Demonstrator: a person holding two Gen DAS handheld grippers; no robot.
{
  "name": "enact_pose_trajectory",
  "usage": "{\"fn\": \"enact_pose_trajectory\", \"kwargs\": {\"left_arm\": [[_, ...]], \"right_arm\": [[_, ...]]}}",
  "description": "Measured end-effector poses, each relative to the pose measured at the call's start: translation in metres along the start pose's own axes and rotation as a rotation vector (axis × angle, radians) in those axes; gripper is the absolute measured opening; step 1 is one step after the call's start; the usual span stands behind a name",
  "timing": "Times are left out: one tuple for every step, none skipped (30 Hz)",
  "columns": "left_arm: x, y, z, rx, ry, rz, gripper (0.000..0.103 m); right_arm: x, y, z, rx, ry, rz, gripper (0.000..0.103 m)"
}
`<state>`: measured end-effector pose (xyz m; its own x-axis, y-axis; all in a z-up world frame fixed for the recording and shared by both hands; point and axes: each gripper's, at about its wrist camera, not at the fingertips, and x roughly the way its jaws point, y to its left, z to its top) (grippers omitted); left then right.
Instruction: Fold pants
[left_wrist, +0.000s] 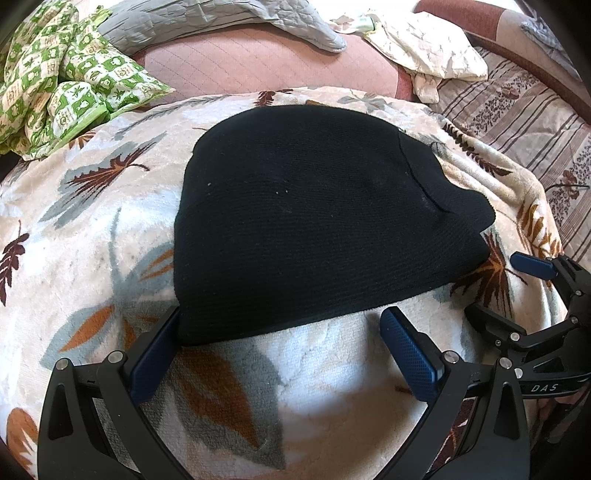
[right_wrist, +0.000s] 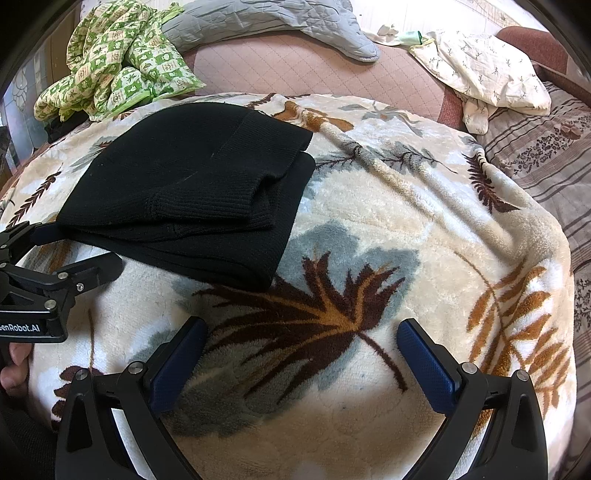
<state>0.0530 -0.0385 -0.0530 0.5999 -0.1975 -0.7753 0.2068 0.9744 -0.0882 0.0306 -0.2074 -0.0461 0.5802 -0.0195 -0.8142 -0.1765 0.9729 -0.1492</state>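
Pants (left_wrist: 314, 229) are lying folded into a black bundle on the leaf-print blanket (left_wrist: 92, 229) covering the bed. Left gripper (left_wrist: 280, 354) is hovering at their near edge, jaws wide apart, while the right gripper (right_wrist: 301, 358) is sitting just beside them, jaws also spread, holding nothing.

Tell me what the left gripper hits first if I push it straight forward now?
Most likely the black pants: their folded near edge lies just ahead of the open left gripper, its left finger already at the corner. Depth is unclear; low travel might brush the leaf-print blanket first.
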Motion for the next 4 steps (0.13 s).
{"fn": "enact_pose_trajectory", "kwargs": {"left_arm": [[-0.0006, 0.0004, -0.0004, -0.003, -0.004, -0.002, 0.103], [-0.0009, 0.0007, -0.0005, -0.004, -0.006, -0.003, 0.103], [-0.0009, 0.0005, -0.0005, -0.004, -0.007, -0.003, 0.103], [-0.0007, 0.0002, -0.0005, -0.003, -0.007, -0.001, 0.103]], "right_arm": [[-0.0004, 0.0006, -0.0001, 0.0, 0.0, 0.0, 0.102], [-0.0004, 0.0007, -0.0001, 0.0, 0.0, 0.0, 0.102], [-0.0004, 0.0008, -0.0001, 0.0, 0.0, 0.0, 0.102], [-0.0003, 0.0006, -0.0002, 0.0, 0.0, 0.0, 0.102]]}}
